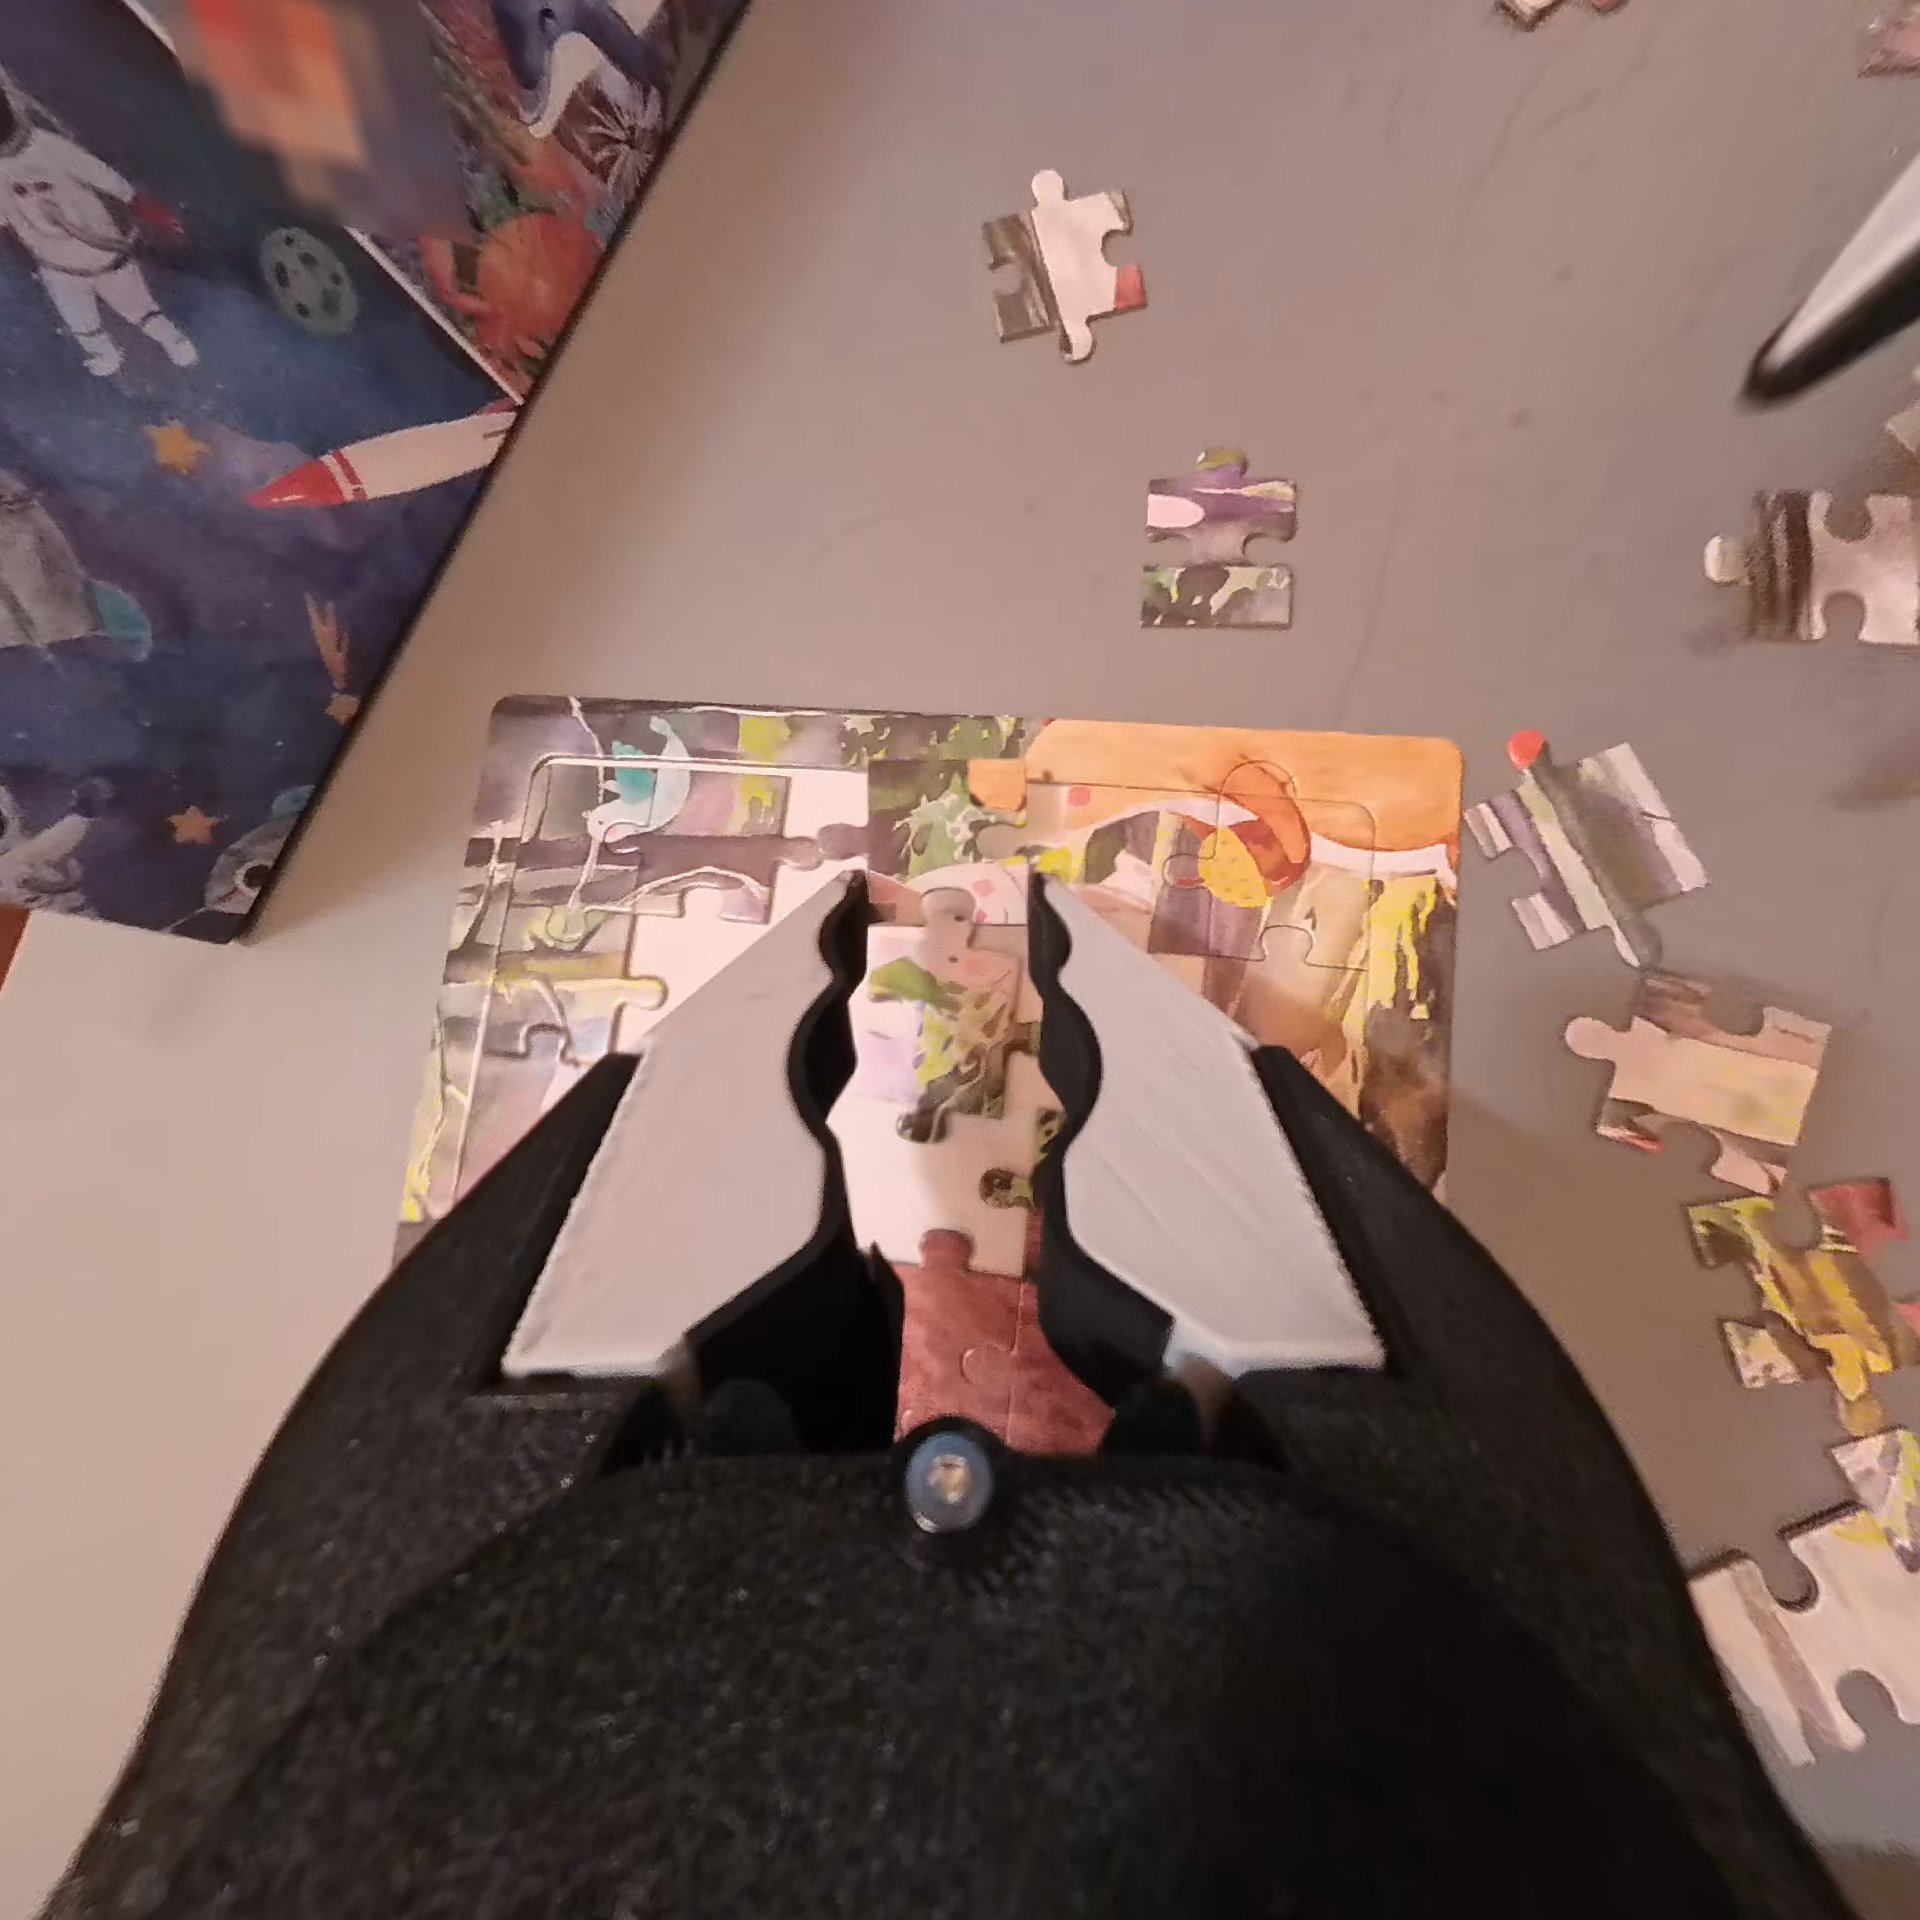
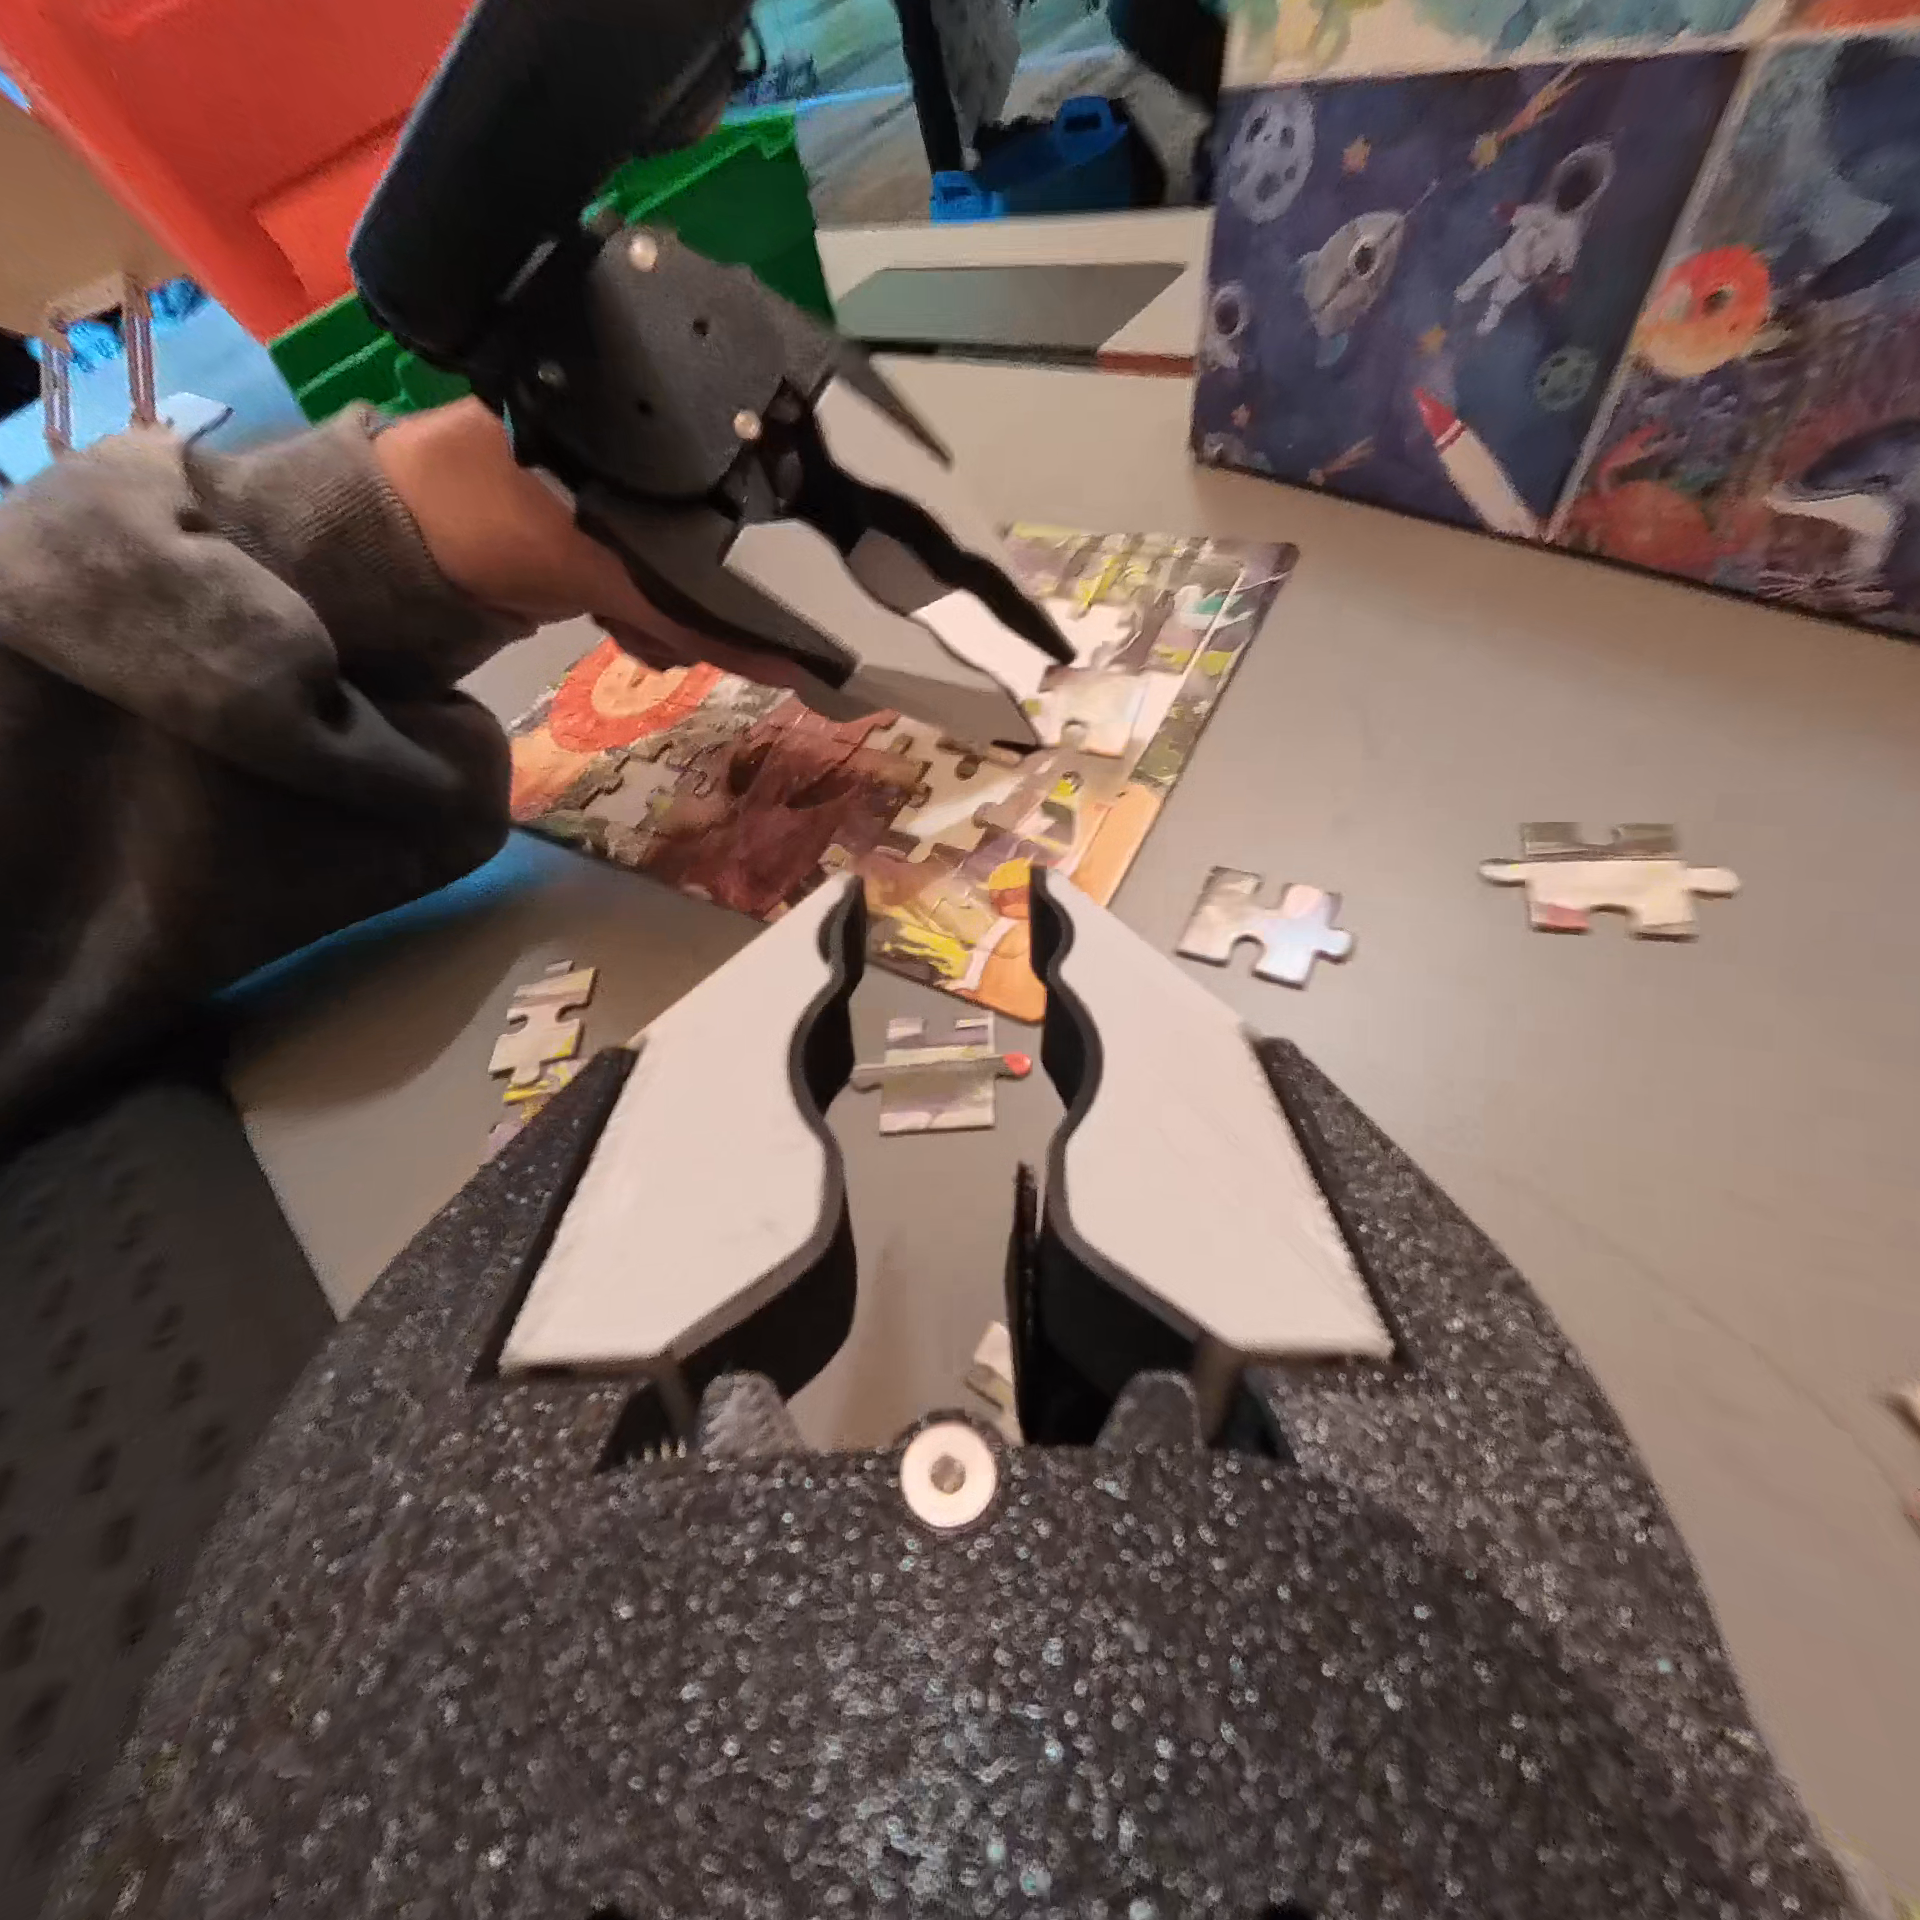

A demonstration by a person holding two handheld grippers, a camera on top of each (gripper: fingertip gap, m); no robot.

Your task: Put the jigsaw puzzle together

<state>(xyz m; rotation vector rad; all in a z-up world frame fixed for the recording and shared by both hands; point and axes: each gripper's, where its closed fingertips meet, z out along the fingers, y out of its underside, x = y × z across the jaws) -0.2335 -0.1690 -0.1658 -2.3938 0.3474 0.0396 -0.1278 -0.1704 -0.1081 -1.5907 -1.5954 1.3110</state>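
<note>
- While much of the puzzle board [image 1: 1351,790] is filled, white gaps are seen at its middle.
- About ten loose pieces [image 1: 1070,265] are left on the table [image 1: 831,468].
- Left gripper [image 1: 951,883]: jaws parted, empty, over the board.
- Right gripper [image 2: 945,883]: likewise parted, nothing held.

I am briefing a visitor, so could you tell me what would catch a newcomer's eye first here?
Probably the colourful puzzle board, half filled, lying on the grey table under the open left gripper. Loose pieces lie scattered to its right, and a space-themed box stands behind the board.
</note>
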